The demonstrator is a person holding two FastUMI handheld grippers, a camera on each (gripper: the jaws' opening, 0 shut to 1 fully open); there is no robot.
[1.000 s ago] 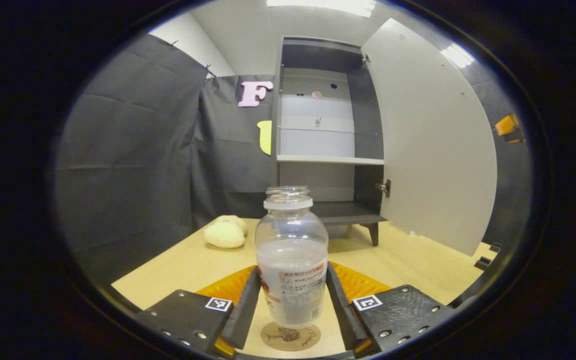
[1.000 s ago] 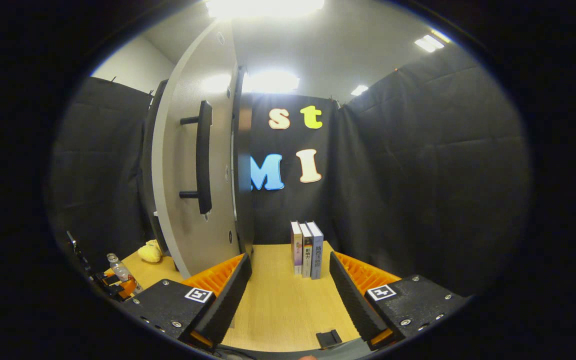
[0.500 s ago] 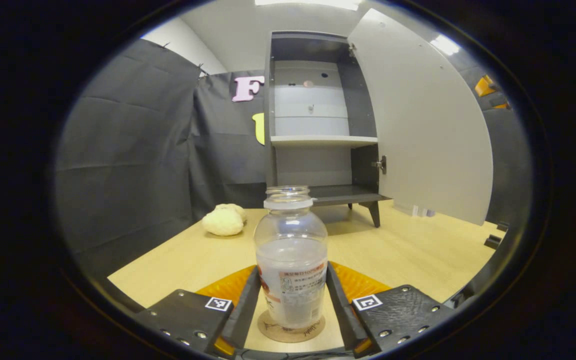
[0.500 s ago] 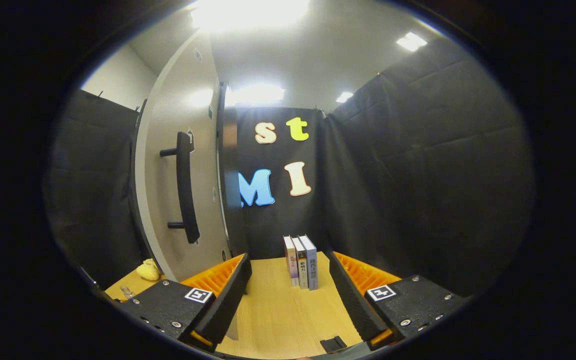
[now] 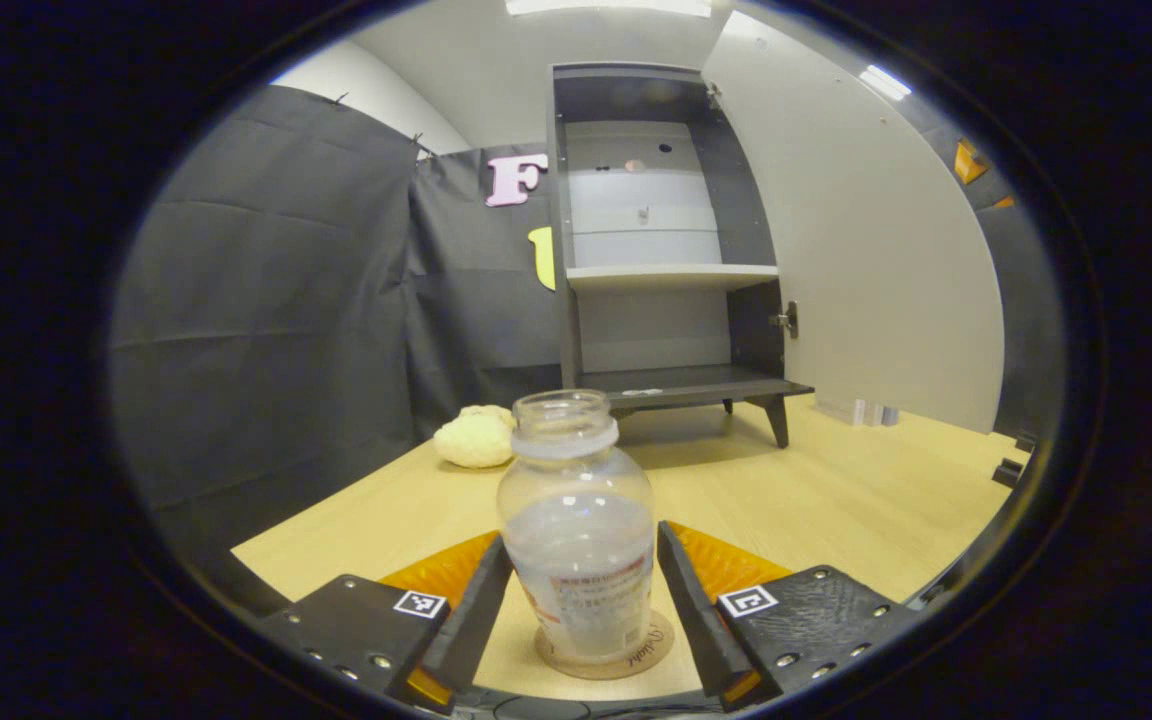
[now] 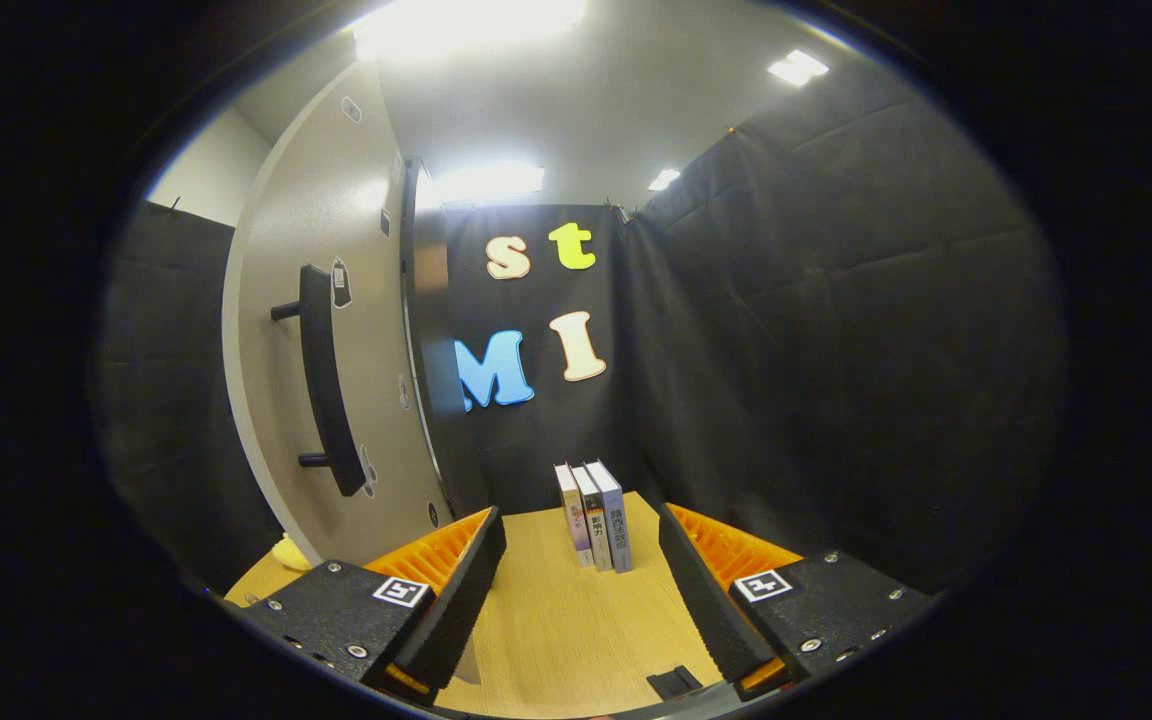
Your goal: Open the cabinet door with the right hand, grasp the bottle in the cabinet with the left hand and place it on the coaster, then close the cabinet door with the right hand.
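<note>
A pale wooden table (image 5: 836, 500) carried a coaster (image 5: 604, 650) near the front, a yellow plush toy (image 5: 476, 438) farther back, the cabinet (image 5: 656, 250), and three upright books (image 6: 593, 515).

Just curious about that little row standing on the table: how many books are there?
3. The books stand upright side by side on the table against the black cloth wall, beyond the right gripper. Nothing seems hidden behind them.
</note>
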